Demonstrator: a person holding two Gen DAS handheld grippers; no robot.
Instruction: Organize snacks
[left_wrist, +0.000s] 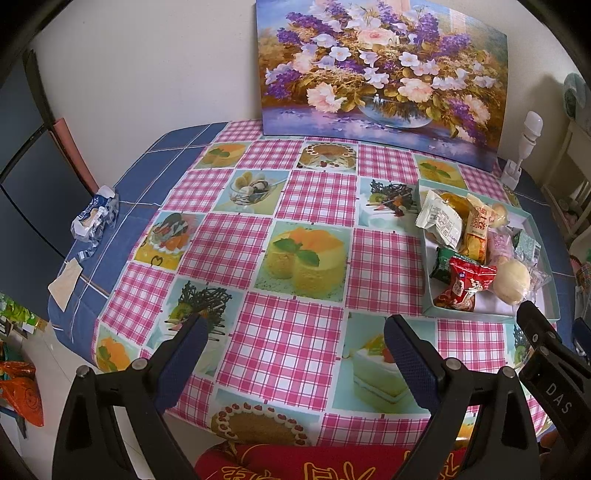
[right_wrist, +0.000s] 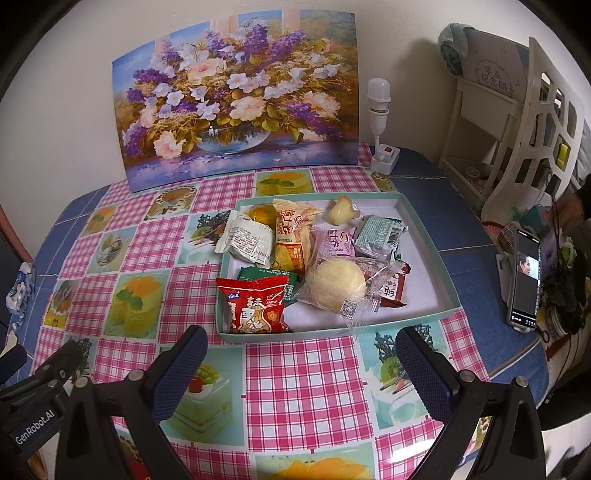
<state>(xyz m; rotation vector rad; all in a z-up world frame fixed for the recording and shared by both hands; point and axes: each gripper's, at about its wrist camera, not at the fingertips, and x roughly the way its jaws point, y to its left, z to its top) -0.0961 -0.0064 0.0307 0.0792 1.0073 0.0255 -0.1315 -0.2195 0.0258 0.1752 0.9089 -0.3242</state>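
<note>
Your right gripper (right_wrist: 301, 352) hovers with jaws spread wide and empty, just short of the tray (right_wrist: 424, 236) of snacks; the red snack packet (right_wrist: 255, 304) lies in the tray's near-left corner, ahead of the left finger. Your left gripper (left_wrist: 295, 341) gapes empty too, over the checked tablecloth (left_wrist: 306, 192), the tray to its right.

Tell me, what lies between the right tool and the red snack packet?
In the right wrist view, only bare tablecloth and the tray's near wall separate the open right tool from the red snack packet.
</note>
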